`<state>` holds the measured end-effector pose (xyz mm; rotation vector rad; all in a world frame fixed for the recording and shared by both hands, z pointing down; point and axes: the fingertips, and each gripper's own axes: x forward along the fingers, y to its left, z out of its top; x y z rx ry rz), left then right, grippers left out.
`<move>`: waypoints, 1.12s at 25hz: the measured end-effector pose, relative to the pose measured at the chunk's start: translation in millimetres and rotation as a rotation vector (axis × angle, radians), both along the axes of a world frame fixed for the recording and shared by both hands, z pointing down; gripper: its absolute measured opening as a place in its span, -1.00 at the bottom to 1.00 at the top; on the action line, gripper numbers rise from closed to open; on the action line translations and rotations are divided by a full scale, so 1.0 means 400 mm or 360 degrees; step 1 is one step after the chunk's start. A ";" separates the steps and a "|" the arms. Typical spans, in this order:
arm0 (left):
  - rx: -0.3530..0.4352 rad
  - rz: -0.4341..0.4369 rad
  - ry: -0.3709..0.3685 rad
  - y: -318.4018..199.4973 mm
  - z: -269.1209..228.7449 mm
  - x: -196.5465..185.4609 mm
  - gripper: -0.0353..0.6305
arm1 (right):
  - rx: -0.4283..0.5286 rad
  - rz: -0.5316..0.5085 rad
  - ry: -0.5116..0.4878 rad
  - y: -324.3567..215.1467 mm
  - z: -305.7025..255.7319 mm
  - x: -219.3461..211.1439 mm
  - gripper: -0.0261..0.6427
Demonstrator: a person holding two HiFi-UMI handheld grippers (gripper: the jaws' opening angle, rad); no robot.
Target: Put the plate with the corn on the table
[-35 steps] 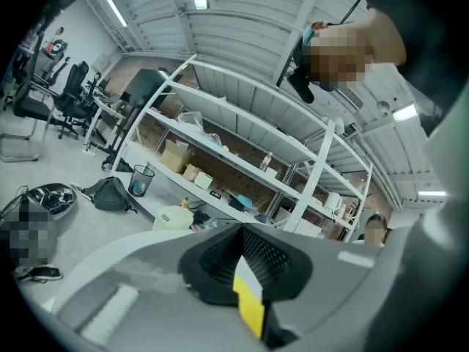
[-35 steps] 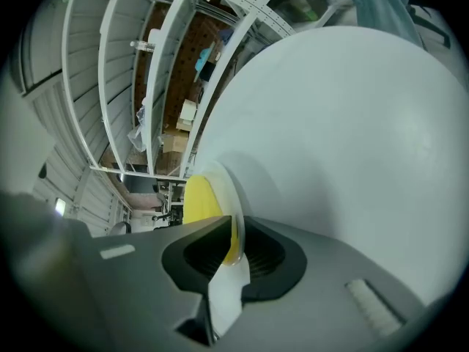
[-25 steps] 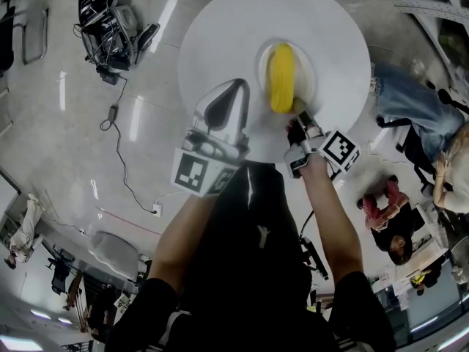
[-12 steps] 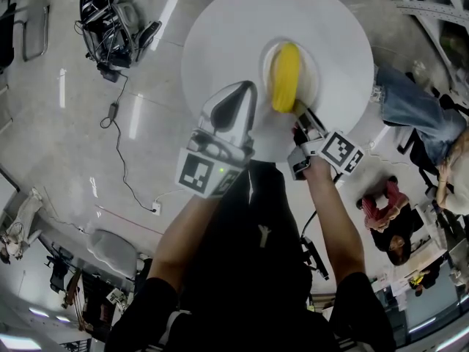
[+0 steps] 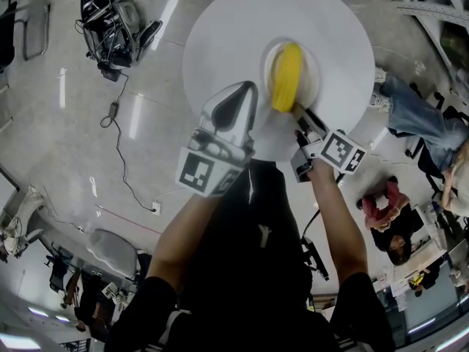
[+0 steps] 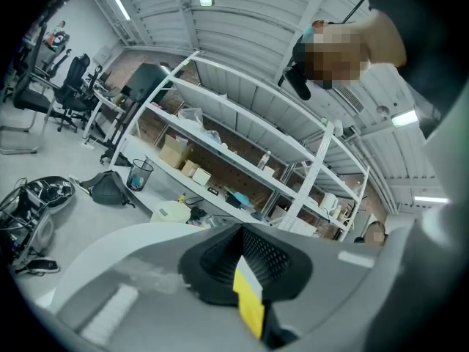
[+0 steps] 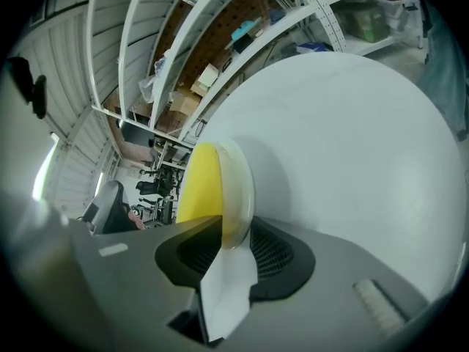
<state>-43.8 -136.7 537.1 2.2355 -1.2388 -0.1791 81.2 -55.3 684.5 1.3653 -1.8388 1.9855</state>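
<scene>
Two grippers at a white table: the right gripper, jaws just opening, straddles the rim of the plate of corn; the left gripper is closed, empty.

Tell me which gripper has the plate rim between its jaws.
The right gripper: its jaws, just opened wider, straddle the rim of the plate; the left gripper is shut and empty.

On the round white worktop, the only fixed obstacle is the round white plate carrying a yellow corn cob near the centre. The broad ring from 8 o'clock through 12 to 4 lies free. The left claw, jaws together, covers 7 o'clock. The right claw, its jaws just opened wider about the plate's rim, fills 5 o'clock.
</scene>
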 end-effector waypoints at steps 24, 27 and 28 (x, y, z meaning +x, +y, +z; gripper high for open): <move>0.0067 0.0055 -0.0077 0.020 -0.020 0.028 -0.88 | 0.0028 -0.0208 0.0096 0.030 -0.003 -0.009 -0.47; 0.0093 0.0057 -0.0097 0.019 -0.032 0.040 -0.88 | 0.0022 -0.0210 0.0093 0.033 -0.001 -0.010 -0.47; 0.0105 0.0059 -0.0107 0.017 -0.037 0.045 -0.88 | 0.0023 -0.0211 0.0093 0.032 0.000 -0.009 -0.47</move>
